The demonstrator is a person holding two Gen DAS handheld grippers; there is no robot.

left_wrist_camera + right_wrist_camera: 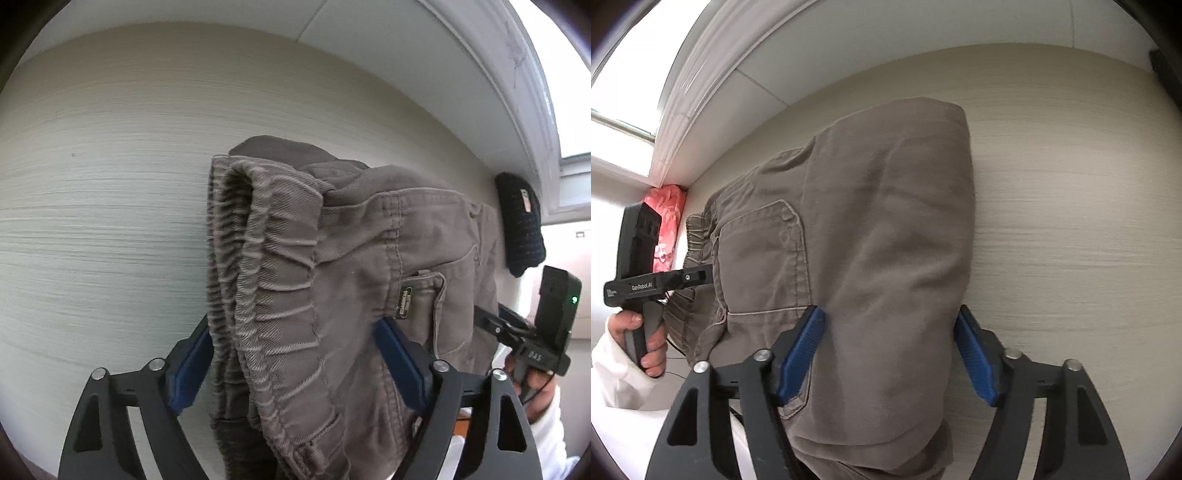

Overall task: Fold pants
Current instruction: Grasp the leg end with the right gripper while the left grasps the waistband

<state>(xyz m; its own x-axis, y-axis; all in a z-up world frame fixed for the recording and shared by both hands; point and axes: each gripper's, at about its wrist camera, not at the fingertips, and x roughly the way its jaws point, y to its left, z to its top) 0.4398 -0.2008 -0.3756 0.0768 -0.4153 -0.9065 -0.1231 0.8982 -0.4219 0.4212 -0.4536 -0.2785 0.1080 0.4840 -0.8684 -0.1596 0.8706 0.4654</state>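
Note:
Grey-brown pants (332, 280) lie folded in a thick bundle on a pale wood-grain table (110, 221). In the left wrist view the elastic waistband (258, 266) sits between my left gripper's (295, 332) blue pads, which stand wide apart around the bundle. In the right wrist view the folded legs and back pocket (886, 240) lie between my right gripper's (890, 325) blue pads, also wide apart. Each gripper shows in the other's view: the right (517, 332), the left (665, 280).
A dark knitted item (521, 229) lies at the table's far edge by the white wall trim (480, 92). A red patterned cloth (666, 221) lies near the wall in the right wrist view. A window (624, 74) is behind.

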